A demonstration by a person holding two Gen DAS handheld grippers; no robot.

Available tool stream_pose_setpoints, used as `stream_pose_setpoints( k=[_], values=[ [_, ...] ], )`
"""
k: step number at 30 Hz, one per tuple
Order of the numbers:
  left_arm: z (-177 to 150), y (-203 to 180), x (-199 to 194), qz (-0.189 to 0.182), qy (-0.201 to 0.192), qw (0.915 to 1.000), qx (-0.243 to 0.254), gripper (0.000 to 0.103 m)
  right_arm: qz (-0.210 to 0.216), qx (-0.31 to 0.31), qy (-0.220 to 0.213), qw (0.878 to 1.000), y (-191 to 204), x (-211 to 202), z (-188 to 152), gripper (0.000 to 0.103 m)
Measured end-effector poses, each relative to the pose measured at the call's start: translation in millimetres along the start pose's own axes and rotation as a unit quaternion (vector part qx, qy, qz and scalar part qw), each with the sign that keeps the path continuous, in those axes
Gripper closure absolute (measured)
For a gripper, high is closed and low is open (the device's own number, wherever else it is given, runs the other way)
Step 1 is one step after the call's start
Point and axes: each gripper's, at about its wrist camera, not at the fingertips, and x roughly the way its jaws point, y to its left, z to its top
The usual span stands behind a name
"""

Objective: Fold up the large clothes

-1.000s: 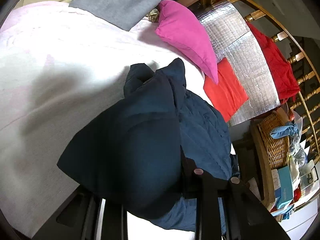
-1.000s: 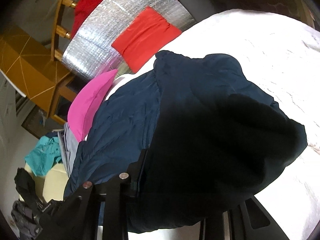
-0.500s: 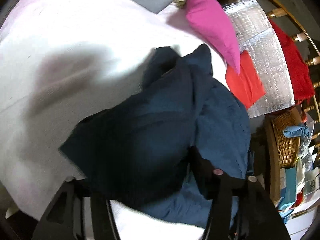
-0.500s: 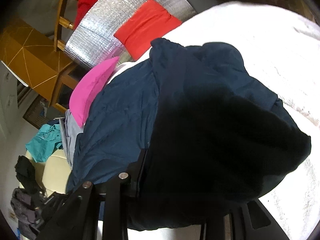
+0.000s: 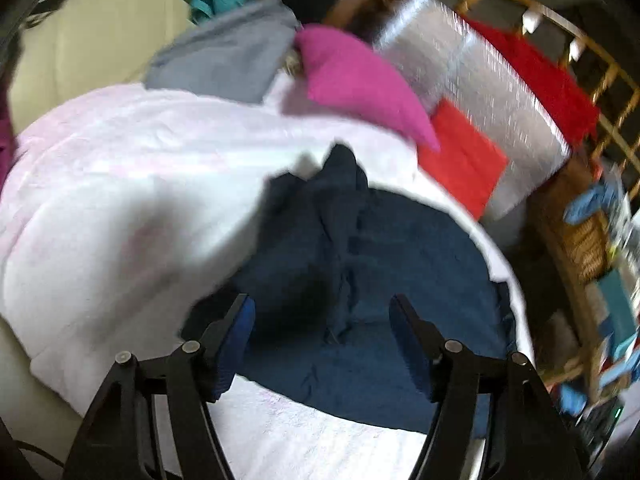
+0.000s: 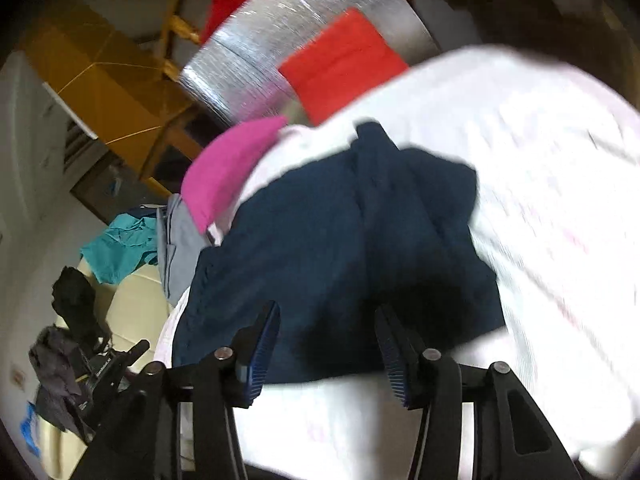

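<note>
the navy garment (image 5: 360,280) lies folded in a heap on the white bed cover (image 5: 120,208), near the pink pillow (image 5: 360,88). the left gripper (image 5: 320,320) and right gripper (image 6: 326,328) hover above it, jaws apart and opening, gripping nothing. both views are motion-blurred, so the folds and garment type are hard to make out.

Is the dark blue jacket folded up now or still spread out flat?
Folded. The dark blue jacket lies doubled in a compact bundle on the pale pink blanket, one layer lapped over another. How neatly, the blur hides.

Navy garment (image 5: 360,280) folded, lying flat on white blanket (image 5: 120,200).
</note>
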Motion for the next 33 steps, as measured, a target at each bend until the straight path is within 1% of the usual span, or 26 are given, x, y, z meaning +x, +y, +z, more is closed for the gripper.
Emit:
stream_pose_setpoints(
  k=[1,3,4,5,6,7,9,11,13,15,17,19,20,21,23,24,25,26,28,30,31,33],
  values=[
    [0.0,-1.2,10.7,0.012,0.017,0.9998,0.006,0.032,-0.005,0.004,0.004,1.0,-1.6,7.2,3.3,0.057],
    [0.7,0.2,35.5,0.047,0.054,0.9974,0.013,0.032,-0.023,0.02,0.013,0.999,-14.1,24.7,10.8,0.057],
    [1.4,1.5,45.9,0.062,0.071,0.9954,0.018,0.032,-0.034,0.032,0.031,0.998,-25.9,37.3,13.5,0.057],
    [2.0,3.8,51.3,0.073,0.085,0.9935,0.019,0.032,-0.035,0.046,0.06,0.997,-39.1,47.4,13.3,0.061],
    [3.6,4.1,53.3,0.075,0.091,0.9929,0.017,0.032,-0.04,0.069,0.082,0.993,-48.4,57.7,14.5,0.066],
    [7.9,2.6,52.1,0.075,0.093,0.9928,0.014,0.032,-0.044,0.09,0.087,0.991,-55.5,60.3,15.9,0.074],
    [19.8,-4.6,45.5,0.069,0.086,0.9937,0.018,0.032,-0.042,0.089,0.088,0.991,-52.4,55.4,24.1,0.074],
    [39.4,-20.4,42.1,0.058,0.069,0.9951,0.041,0.032,-0.038,0.067,0.056,0.995,-41.2,46.2,38.3,0.072],
    [58.8,-42.3,47.7,0.062,0.054,0.9934,0.08,0.031,-0.027,0.048,0.037,0.998,-28.7,46.0,54.3,0.072],
    [74.7,-55.1,60.8,0.074,0.046,0.9904,0.107,0.03,-0.027,0.034,0.032,0.999,-18.3,58.6,72.5,0.072],
    [94.2,-64.0,89.2,0.081,0.056,0.9873,0.124,0.03,-0.021,0.032,0.036,0.999,-10.8,83.6,91.2,0.072],
    [106.0,-61.1,114.0,0.087,0.072,0.9865,0.119,0.03,-0.022,0.037,0.054,0.998,-8.5,112.2,105.6,0.072],
    [111.6,-58.1,128.3,0.091,0.078,0.9867,0.11,0.03,-0.024,0.038,0.06,0.997,-7.2,119.5,106.0,0.072],
    [116.6,-53.1,143.3,0.102,0.086,0.9856,0.104,0.03,-0.033,0.036,0.069,0.996,-7.6,136.4,115.0,0.072],
    [122.4,-41.9,171.3,0.134,0.095,0.9811,0.103,0.028,-0.068,0.035,0.064,0.995,-15.7,151.5,125.4,0.074],
    [121.5,-38.0,180.8,0.136,0.095,0.9803,0.107,0.024,-0.088,0.04,0.067,0.993,-23.6,161.9,129.5,0.074],
    [119.0,-33.8,187.7,0.127,0.097,0.9814,0.106,0.023,-0.096,0.055,0.078,0.991,-35.2,174.1,131.9,0.074],
    [117.2,-29.8,190.4,0.119,0.096,0.9833,0.099,0.023,-0.092,0.07,0.087,0.989,-45.5,182.6,132.0,0.074],
    [117.1,-28.2,186.4,0.113,0.091,0.9846,0.098,0.023,-0.078,0.093,0.087,0.989,-52.5,182.8,131.0,0.074],
    [116.8,-28.8,173.6,0.108,0.085,0.9856,0.098,0.023,-0.071,0.097,0.077,0.99,-51.4,168.2,128.6,0.074],
    [113.4,-29.9,159.4,0.107,0.072,0.9863,0.103,0.023,-0.067,0.098,0.071,0.99,-49.4,158.0,125.4,0.072],
    [102.7,-34.2,133.2,0.101,0.047,0.9859,0.125,0.023,-0.05,0.092,0.065,0.992,-43.2,135.7,116.9,0.06]
  ],
)
